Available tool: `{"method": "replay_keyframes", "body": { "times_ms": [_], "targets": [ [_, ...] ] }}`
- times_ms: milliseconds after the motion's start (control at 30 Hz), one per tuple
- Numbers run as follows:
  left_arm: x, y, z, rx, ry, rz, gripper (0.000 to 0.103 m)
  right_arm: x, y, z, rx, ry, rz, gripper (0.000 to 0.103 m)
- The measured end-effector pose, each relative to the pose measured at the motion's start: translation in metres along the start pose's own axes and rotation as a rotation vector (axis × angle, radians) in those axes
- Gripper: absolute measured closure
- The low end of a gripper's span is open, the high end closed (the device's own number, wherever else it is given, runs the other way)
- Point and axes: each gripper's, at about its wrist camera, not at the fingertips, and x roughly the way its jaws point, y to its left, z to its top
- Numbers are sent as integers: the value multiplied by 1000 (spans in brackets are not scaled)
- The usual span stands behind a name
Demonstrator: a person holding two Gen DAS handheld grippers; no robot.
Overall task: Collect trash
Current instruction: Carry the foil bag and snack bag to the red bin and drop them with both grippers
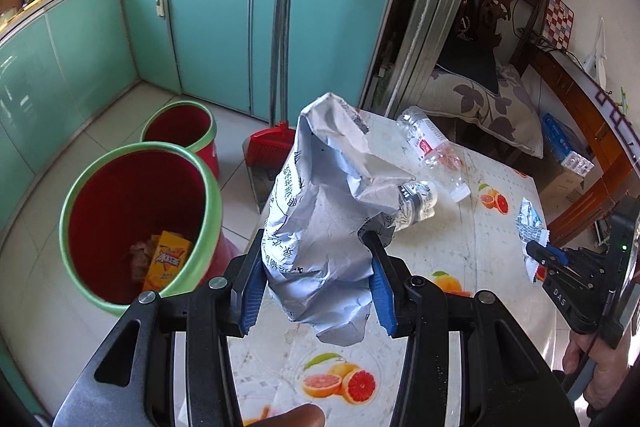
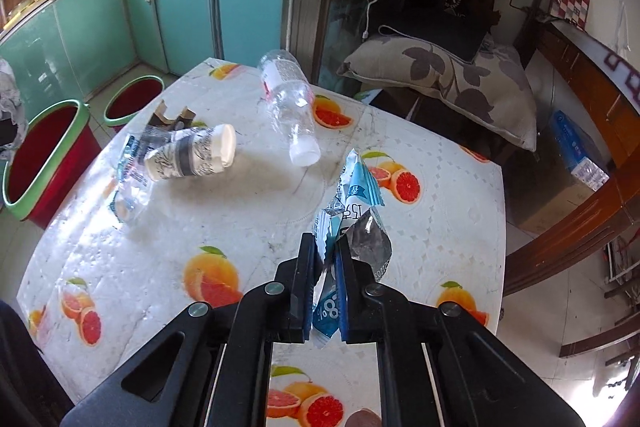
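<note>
My left gripper (image 1: 314,243) is shut on a crumpled silver-white bag (image 1: 320,187), held up over the table's left edge beside the near red bin with a green rim (image 1: 210,203). An orange packet (image 1: 166,261) lies inside that bin. A second red bin (image 1: 180,127) stands behind it. My right gripper (image 2: 325,243) is shut on a blue-and-white foil wrapper (image 2: 358,187), lifted above the fruit-print table (image 2: 240,211); the left wrist view shows it at the right (image 1: 536,251). On the table lie a clear plastic bottle (image 2: 290,107), stacked paper cups (image 2: 196,153) and a clear plastic wrapper (image 2: 132,179).
A red broom and dustpan (image 1: 270,147) lean on the teal cabinets (image 1: 224,27) behind the bins. A torn cardboard piece (image 2: 168,117) lies by the cups. A leaf-print cushion (image 2: 448,83) and a wooden bench (image 2: 580,187) stand beyond the table's far and right sides.
</note>
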Motion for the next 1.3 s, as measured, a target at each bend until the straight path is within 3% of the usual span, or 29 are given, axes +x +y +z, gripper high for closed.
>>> {"method": "replay_keyframes", "body": {
  "times_ms": [367,567,700,733,867,1033,1300],
  "targets": [
    [-8,87,15,-79,-40,107,59,-39,98,41,-85,-73,126,96],
    [11,143,21,-133,-11,175,57,-55,153,62,-146,-105,177,96],
    [25,167,18,-166,27,180,56,-62,189,73,-192,-125,204,96],
    [28,171,17,-173,34,180,54,-63,196,76,-200,-129,211,96],
    [30,187,12,-212,36,160,20,-67,228,85,-229,-140,240,96],
    [15,201,9,-229,-4,140,19,-67,260,97,-253,-145,291,96],
    [-40,251,-5,-317,-107,229,12,-56,324,116,-314,-163,401,96]
  ]
}}
